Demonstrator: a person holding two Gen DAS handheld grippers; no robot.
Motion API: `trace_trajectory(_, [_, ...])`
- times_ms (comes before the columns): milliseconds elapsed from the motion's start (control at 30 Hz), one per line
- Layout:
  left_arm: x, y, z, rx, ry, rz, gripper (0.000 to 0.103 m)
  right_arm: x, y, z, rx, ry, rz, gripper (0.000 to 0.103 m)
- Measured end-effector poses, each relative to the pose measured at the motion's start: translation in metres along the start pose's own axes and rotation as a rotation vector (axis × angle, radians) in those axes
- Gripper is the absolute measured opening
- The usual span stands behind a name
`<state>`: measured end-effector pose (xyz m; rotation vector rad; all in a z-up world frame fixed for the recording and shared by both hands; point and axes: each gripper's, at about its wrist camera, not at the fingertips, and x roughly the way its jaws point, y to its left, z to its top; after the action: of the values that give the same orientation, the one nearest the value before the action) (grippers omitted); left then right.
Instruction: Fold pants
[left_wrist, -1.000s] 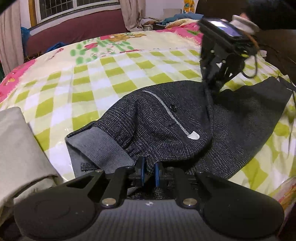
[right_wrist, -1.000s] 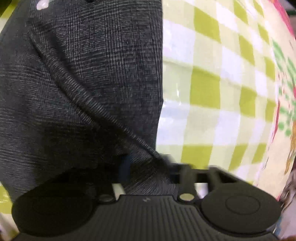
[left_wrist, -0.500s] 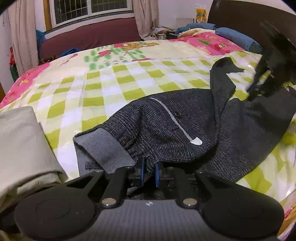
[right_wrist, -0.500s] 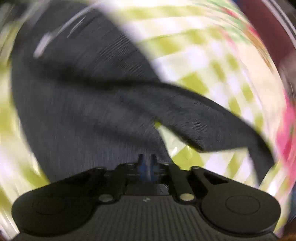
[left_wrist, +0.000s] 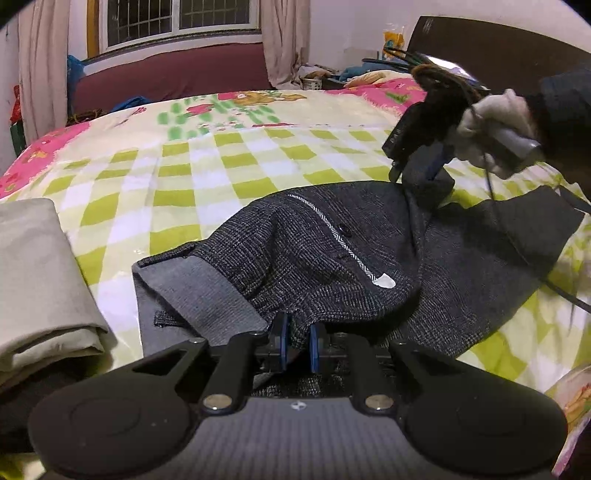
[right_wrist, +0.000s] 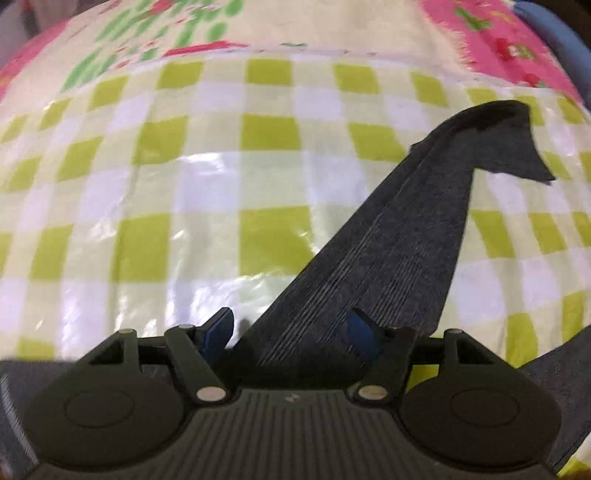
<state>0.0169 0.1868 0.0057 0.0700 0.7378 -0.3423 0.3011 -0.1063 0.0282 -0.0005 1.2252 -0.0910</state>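
The dark pants lay across the green-checked bedspread, their long run going from the waist end at the near left out toward the far right. The left gripper was pinched tight on a bunch of the fabric at the near edge, by the turned-back grey lining. At the far right a gloved hand carried the right gripper just above a raised fold of the pants. Seen from that gripper's own camera, its jaws were opening, with a strip of the dark cloth running up between the blue pads and away over the bedspread; the pads looked to stand clear of it. A folded beige cloth sat at the near left, apart from the pants. I'd judge the far fold was the right hand's to settle, being nearest, while the left anchored the near edge.
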Motion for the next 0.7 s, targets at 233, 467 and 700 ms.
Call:
trace_trajectory(233, [-0.001, -0.003, -0.001, 0.003, -0.008, 0.013, 0.027, 0.02, -0.014, 0.001, -0.044, -0.008, 0.02, 0.019])
trace_trajectory(467, [-0.01, -0.001, 0.009, -0.003, -0.044, 0.067, 0.027, -0.042, -0.072, -0.034, 0.012, -0.078, 0.172, 0.004])
trace_trajectory(700, [-0.035, 0.005, -0.002, -0.016, -0.087, 0.166, 0.033, -0.097, -0.137, -0.146, 0.224, -0.137, 0.347, 0.004])
